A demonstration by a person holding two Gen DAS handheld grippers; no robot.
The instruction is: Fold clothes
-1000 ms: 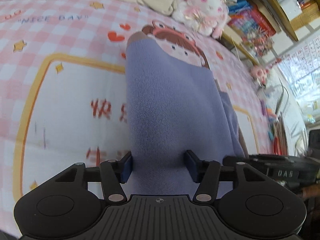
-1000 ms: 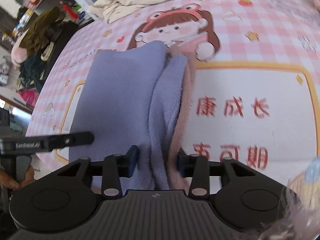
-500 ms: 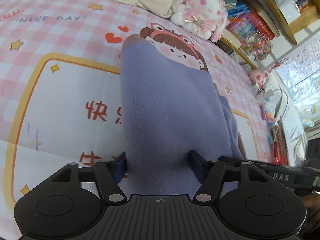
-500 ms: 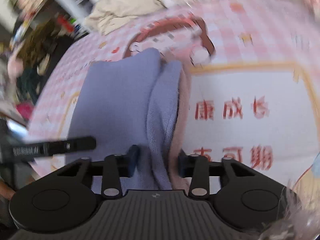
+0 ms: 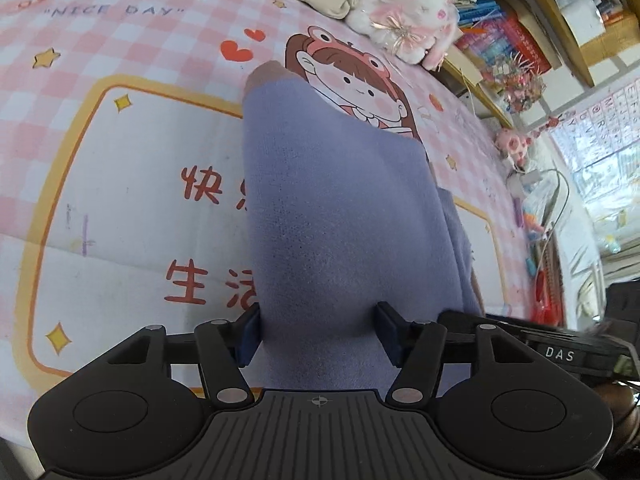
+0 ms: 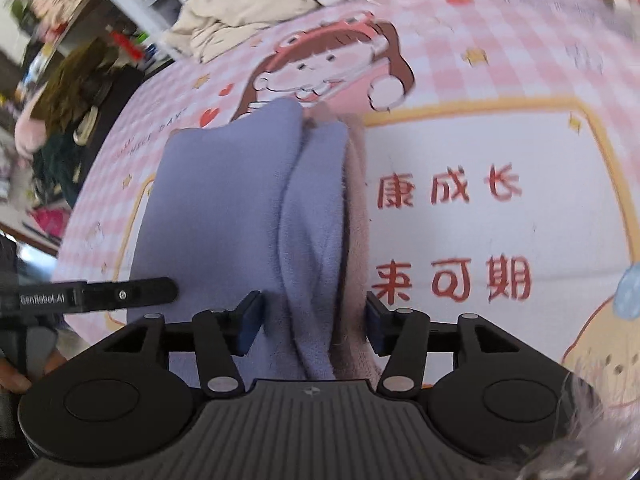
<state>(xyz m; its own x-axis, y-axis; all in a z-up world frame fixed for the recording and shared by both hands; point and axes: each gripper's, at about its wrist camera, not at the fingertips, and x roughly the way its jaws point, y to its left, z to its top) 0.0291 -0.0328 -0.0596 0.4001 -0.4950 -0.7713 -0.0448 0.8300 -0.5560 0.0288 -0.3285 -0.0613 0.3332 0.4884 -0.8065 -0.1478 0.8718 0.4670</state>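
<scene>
Left gripper (image 5: 318, 334), jaws spread wider than a second ago, has released the folded purple garment (image 5: 340, 216) on the bed (image 5: 120, 184); right gripper (image 6: 314, 322) has opened too, leaving the fold set down.

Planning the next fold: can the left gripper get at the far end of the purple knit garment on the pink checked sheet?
Probably yes: the left gripper stands open around the near end of the purple knit garment, and nothing lies on the cloth up to its far end.
</scene>
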